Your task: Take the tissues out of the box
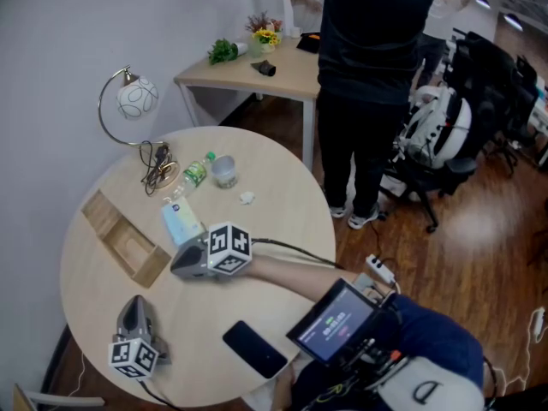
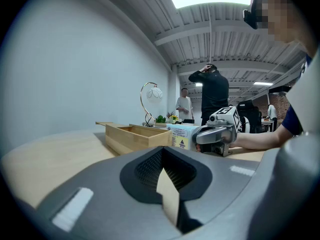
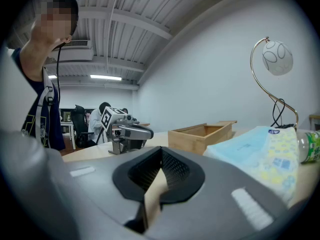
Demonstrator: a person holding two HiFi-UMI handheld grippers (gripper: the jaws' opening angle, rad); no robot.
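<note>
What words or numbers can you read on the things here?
No text reads clearly.
Tissue pack: printed label with a triangle sign, too blurred.
Bottle: green label, too small.
Screen: green marks, too small.
Marker cube: black-and-white squares, no letters.

On round pale wooden table (image 1: 274,221): open oblong wooden box (image 1: 124,238) at left, soft pale blue tissue pack (image 1: 181,221) just beside tip of grey right gripper (image 1: 176,266). Nearer front edge, grey left gripper (image 1: 135,303) and flat black phone (image 1: 254,348), apart.
</note>
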